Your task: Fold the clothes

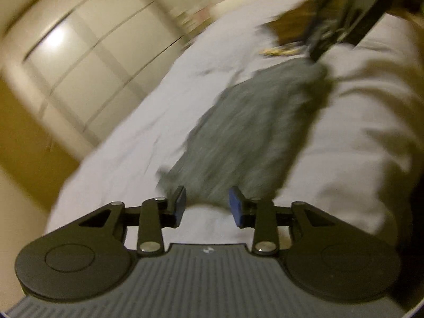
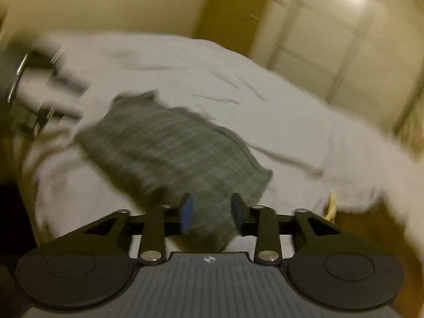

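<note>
- A grey garment (image 1: 246, 129) lies as a long folded strip on a white bedsheet (image 1: 127, 156); in the right wrist view the same grey garment (image 2: 172, 148) runs from near the camera toward the far left of the bedsheet (image 2: 265, 100).
- Both views are smeared by motion blur, so the fabric's weave and its edges cannot be made out closely.
- The left gripper (image 1: 208, 205) has its 2 blue pads parted with a clear gap; one end of the garment sits just beyond and between them, and nothing is pinched.
- The right gripper (image 2: 212, 212) also stands parted, with the near end of the garment lying in the gap between its 2 pads; whether they touch the cloth I cannot tell.
- In the left wrist view the right gripper shows as a dark blur at the garment's far end.
- Pale wardrobe doors (image 1: 87, 53) stand beyond the bed, beside a yellow wall (image 2: 230, 5).
</note>
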Demonstrator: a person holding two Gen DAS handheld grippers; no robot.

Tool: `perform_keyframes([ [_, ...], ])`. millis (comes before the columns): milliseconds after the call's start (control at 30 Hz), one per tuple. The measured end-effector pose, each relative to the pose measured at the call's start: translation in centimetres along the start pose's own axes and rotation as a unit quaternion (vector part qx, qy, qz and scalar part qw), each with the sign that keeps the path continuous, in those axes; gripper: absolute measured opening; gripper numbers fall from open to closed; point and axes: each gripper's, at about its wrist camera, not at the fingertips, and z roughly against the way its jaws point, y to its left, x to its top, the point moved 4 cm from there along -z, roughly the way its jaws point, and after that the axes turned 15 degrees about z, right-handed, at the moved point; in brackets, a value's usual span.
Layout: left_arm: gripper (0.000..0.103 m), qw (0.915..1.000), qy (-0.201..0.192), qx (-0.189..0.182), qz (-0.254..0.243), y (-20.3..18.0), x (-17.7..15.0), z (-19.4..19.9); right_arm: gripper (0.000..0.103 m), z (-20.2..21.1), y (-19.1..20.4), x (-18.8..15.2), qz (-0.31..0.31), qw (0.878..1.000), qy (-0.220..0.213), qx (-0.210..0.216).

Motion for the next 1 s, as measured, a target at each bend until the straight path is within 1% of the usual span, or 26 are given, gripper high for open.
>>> perform_keyframes([
  [33, 0.043, 0.9995, -0.005, -0.006, -0.03, -1.3, 0.0, -0.4, 0.05, 0.3, 1.7, 0.1, 0.05, 0.999, 0.001, -0.01],
  [67, 0.044, 0.9982, -0.008, -0.01, -0.059, -2.6, -0.1, -0.8, 0.051, 0.0, 3.2, 0.2, 0.095, 0.995, 0.006, -0.021],
  [100, 0.044, 0.9963, -0.008, -0.01, -0.085, -3.8, -0.3, -1.6, 0.051, -0.6, 4.7, 0.0, 0.139, 0.99, 0.013, -0.032],
  [167, 0.044, 0.9922, -0.011, 0.008, -0.124, -5.1, -0.3, -3.6, 0.05, -2.3, 7.1, -0.6, 0.223, 0.973, 0.032, -0.056],
  [200, 0.044, 0.9895, -0.013, 0.018, -0.143, -5.8, -0.3, -4.6, 0.05, -3.1, 7.8, -0.8, 0.246, 0.966, 0.035, -0.064],
  [267, 0.044, 0.9833, -0.015, 0.035, -0.178, -7.0, -0.2, -6.5, 0.05, -4.6, 8.4, -0.6, 0.275, 0.957, 0.032, -0.085],
  [300, 0.044, 0.9833, -0.012, 0.038, -0.178, -6.7, 0.0, -7.2, 0.05, -5.2, 8.4, -0.4, 0.288, 0.953, 0.028, -0.095],
  [333, 0.042, 0.9832, -0.008, 0.041, -0.177, -6.5, 0.2, -7.9, 0.048, -5.9, 8.5, -0.1, 0.3, 0.948, 0.024, -0.105],
  [367, 0.028, 0.9832, -0.005, 0.044, -0.177, -6.2, 0.4, -8.6, 0.047, -6.6, 8.2, -0.1, 0.311, 0.944, 0.024, -0.112],
  [400, 0.022, 0.9831, -0.002, 0.047, -0.177, -5.9, 0.6, -9.3, 0.042, -7.3, 8.0, 0.0, 0.321, 0.939, 0.025, -0.118],
  [433, 0.013, 0.9833, 0.001, 0.05, -0.175, -5.6, 0.7, -9.9, 0.033, -7.6, 7.4, -0.2, 0.323, 0.939, 0.023, -0.117],
  [467, 0.012, 0.9843, 0.005, 0.052, -0.169, -4.9, 0.7, -9.9, 0.03, -7.6, 6.6, -0.5, 0.311, 0.944, 0.024, -0.111],
  [500, 0.012, 0.9857, 0.008, 0.044, -0.162, -4.4, 0.7, -9.8, 0.03, -7.6, 5.8, -0.8, 0.298, 0.949, 0.025, -0.103],
  [600, 0.011, 0.988, 0.016, 0.032, -0.15, -4.0, 0.2, -9.4, 0.031, -7.1, 4.9, -1.9, 0.292, 0.952, 0.023, -0.091],
  [667, 0.011, 0.9895, 0.022, 0.028, -0.14, -4.2, 0.1, -9.6, 0.035, -7.3, 5.3, -1.8, 0.296, 0.951, 0.033, -0.079],
  [733, 0.011, 0.9908, 0.029, 0.028, -0.129, -4.3, 0.4, -9.8, 0.043, -7.5, 5.4, -0.9, 0.287, 0.954, 0.047, -0.069],
  [867, 0.013, 0.9922, 0.036, 0.021, -0.117, -3.9, 1.0, -9.4, 0.043, -7.8, 4.4, 0.6, 0.236, 0.969, 0.076, -0.019],
  [1000, 0.014, 0.9938, 0.046, 0.012, -0.1, -3.2, 1.4, -9.3, 0.042, -7.8, 3.3, 1.4, 0.202, 0.976, 0.086, 0.004],
])
